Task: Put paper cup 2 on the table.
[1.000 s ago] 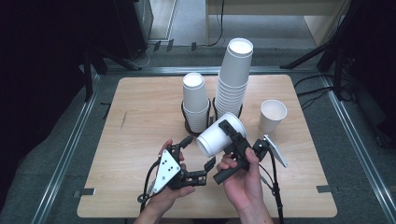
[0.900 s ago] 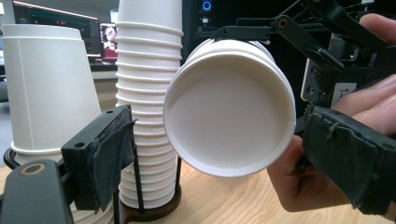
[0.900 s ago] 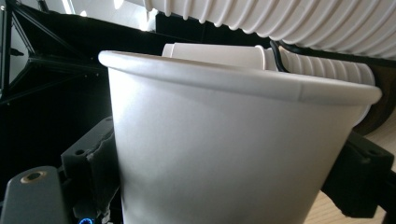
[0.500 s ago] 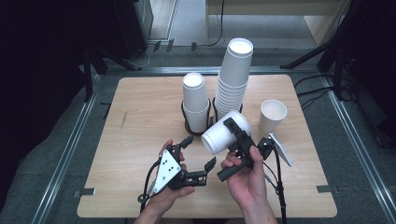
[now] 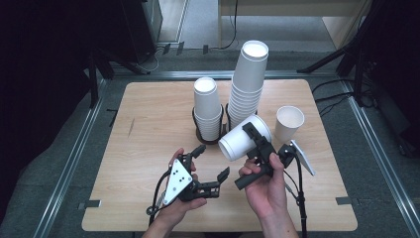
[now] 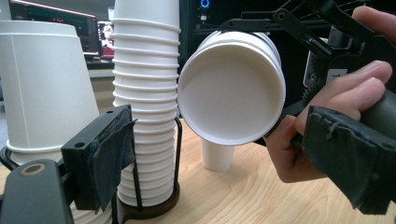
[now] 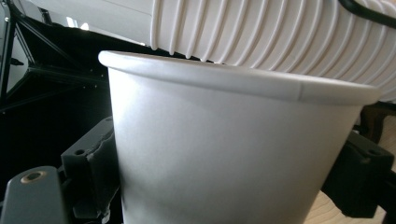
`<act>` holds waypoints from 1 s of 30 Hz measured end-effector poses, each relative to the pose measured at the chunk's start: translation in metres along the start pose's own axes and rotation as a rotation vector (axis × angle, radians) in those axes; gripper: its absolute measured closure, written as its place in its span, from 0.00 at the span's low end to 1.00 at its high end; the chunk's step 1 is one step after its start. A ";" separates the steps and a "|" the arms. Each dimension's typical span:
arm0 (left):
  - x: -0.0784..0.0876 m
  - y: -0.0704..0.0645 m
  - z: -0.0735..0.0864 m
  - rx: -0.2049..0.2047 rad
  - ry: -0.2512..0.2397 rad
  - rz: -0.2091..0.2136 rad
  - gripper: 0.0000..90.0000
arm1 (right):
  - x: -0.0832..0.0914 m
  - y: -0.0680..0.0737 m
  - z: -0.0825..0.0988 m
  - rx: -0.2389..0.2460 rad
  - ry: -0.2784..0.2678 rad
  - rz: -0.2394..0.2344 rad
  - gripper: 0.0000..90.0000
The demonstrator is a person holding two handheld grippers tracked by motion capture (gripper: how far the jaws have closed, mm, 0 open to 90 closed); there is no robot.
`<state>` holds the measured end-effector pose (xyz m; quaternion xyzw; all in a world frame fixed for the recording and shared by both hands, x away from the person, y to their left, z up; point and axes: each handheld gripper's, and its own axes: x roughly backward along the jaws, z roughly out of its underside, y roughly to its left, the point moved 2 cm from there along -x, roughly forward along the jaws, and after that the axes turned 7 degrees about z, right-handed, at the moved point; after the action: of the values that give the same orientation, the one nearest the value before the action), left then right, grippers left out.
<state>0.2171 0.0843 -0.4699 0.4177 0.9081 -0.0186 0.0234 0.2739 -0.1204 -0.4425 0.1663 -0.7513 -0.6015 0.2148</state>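
Observation:
My right gripper [image 5: 250, 139] is shut on a white paper cup [image 5: 241, 142], held tipped on its side above the table in front of the stacks. In the right gripper view the cup [image 7: 233, 154] sits between both jaws. The cup's flat bottom [image 6: 231, 95] faces my left gripper [image 5: 213, 160], which stands open with nothing between its pads [image 6: 109, 154], low and left of the cup. A short stack of upturned cups [image 5: 207, 106] and a tall stack [image 5: 247, 84] stand in black wire holders at mid-table.
A single upright paper cup [image 5: 288, 121] stands to the right of the tall stack. The wooden table [image 5: 148, 124] has bare room on its left half and along the front edge. Metal rails and dark stands border it.
The right hand has carried the cup slightly to the right and a little farther from me. The left gripper has stayed where it was, still open.

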 end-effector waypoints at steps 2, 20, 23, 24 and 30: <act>0.000 0.000 0.000 0.000 0.000 0.000 0.11 | 0.000 0.000 -0.001 0.009 -0.006 0.003 0.14; 0.000 0.001 0.001 0.004 0.003 0.000 0.11 | 0.006 0.004 0.002 0.154 -0.072 0.019 0.14; -0.001 0.000 0.001 0.004 0.004 0.000 0.11 | 0.007 0.005 0.002 0.186 -0.089 0.031 0.14; -0.001 0.000 0.001 0.004 0.005 0.000 0.11 | 0.007 0.005 0.002 0.194 -0.092 0.028 0.14; -0.001 0.000 0.001 0.003 0.008 0.000 0.11 | 0.008 0.004 0.001 0.254 -0.123 0.042 0.14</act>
<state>0.2178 0.0840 -0.4710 0.4178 0.9082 -0.0183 0.0189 0.2663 -0.1226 -0.4380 0.1392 -0.8363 -0.5062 0.1579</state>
